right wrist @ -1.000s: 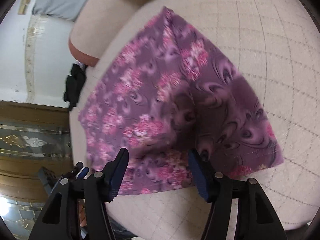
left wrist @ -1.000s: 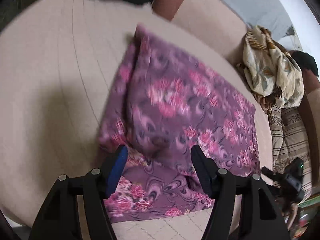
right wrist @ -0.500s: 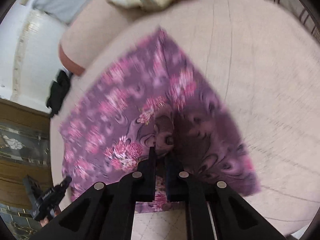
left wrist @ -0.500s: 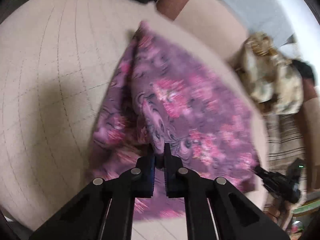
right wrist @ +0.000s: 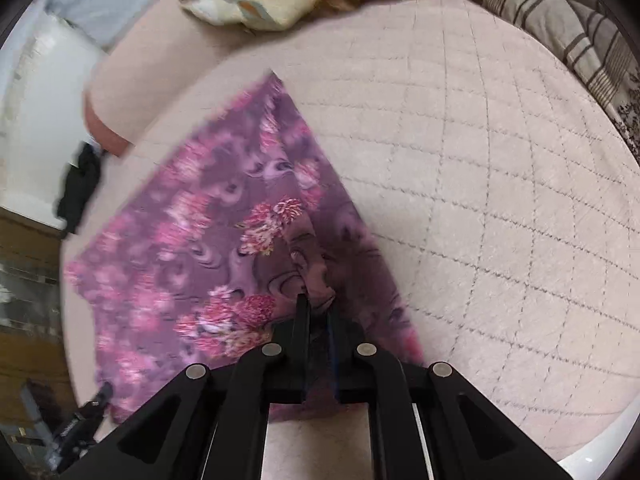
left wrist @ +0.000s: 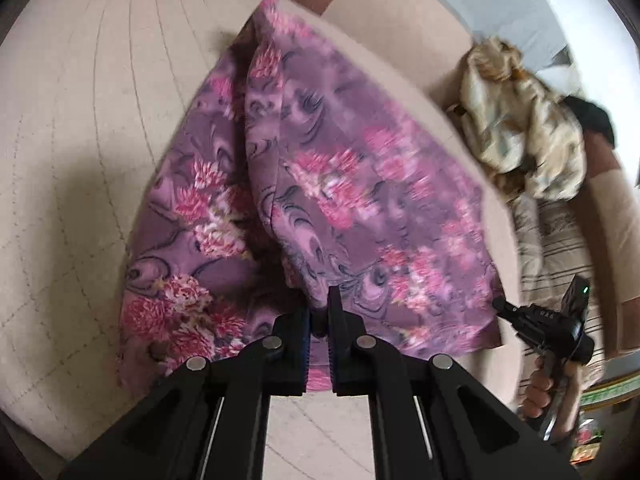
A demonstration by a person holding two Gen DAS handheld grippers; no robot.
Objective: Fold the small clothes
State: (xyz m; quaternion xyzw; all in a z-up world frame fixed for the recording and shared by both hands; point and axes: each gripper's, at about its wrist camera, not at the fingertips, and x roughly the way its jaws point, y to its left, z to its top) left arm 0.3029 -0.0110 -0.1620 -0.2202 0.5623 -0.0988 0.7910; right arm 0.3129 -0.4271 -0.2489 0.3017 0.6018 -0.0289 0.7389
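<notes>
With both grippers pinched on the near hem, the fold is ready to start.

Left gripper point(left wrist: 319, 322) and right gripper point(right wrist: 318, 316) are each clamped on a bunched tuck of the purple floral cloth point(left wrist: 340, 184), which lies flat on the quilted cushion point(right wrist: 480, 200) toward its near edge. Risk: thin pinches may slip during the lift; uneven pulling would skew the fold. No containers in view; a cream garment point(left wrist: 524, 120) is heaped at the far edge.

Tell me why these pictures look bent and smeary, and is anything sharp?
Left wrist view: fisheye curves the quilted cushion; the purple floral cloth is motion-blurred, the left gripper crisp. Right wrist view: quilt lines bow, the cloth's far edge smears, the right gripper stays sharp.
</notes>
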